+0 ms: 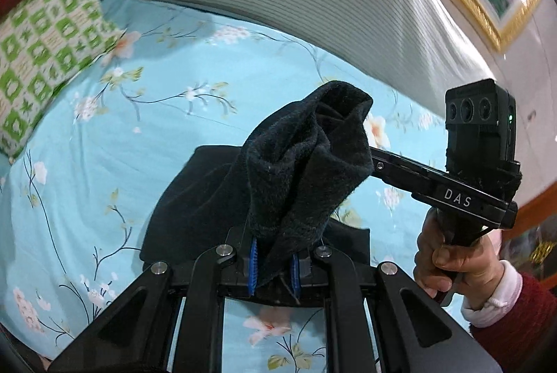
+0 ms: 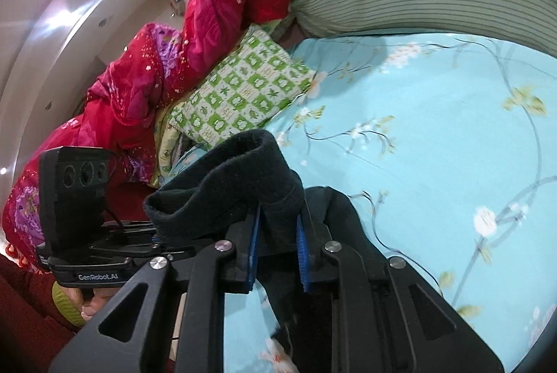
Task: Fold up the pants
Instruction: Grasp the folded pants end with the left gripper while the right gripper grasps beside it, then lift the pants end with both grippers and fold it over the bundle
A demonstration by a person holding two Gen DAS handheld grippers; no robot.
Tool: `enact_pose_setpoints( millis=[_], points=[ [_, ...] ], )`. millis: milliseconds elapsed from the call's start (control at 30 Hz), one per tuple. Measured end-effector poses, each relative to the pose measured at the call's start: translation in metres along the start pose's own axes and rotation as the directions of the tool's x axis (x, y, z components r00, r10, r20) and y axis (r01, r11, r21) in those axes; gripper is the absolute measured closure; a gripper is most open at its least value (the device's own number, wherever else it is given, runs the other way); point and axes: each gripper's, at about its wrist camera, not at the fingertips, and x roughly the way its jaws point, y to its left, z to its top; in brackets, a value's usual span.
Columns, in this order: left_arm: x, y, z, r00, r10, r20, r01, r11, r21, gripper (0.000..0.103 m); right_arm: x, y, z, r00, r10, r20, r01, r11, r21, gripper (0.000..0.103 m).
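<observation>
The black pants (image 1: 306, 171) are clamped by both grippers — left gripper (image 1: 275, 272), right gripper (image 2: 276, 254) — jaws closed on bunched fabric, raised over the bed (image 1: 174, 115) for folding.

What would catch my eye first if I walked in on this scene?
Probably the black pants, bunched and lifted off the bed, pinched between the blue-padded fingers of the left gripper and the right gripper. Under them spreads a light blue flowered bedsheet. At its far edge lie a green-checked pillow and a bright red quilt.
</observation>
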Motion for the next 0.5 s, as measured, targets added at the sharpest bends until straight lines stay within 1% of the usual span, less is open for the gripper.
enact_pose_setpoints(
  millis=[133,333,500],
  points=[
    [0.011,-0.026,-0.011,0.999,0.039,-0.014,-0.038,0.997,0.072,0.090,-0.017,-0.010,-0.016,0.999,-0.018,0.028,0.018,1.000,0.020,0.083],
    [0.023,-0.053,-0.029,0.997,0.068,-0.039,-0.062,0.989,0.135,0.090,-0.034,-0.030,-0.043,0.999,-0.043,0.033,0.041,0.998,0.055,0.084],
    [0.035,-0.079,-0.049,0.994,0.101,-0.047,-0.088,0.972,0.216,0.090,-0.047,-0.041,-0.060,0.998,-0.059,0.036,0.056,0.995,0.077,0.084]
  ],
)
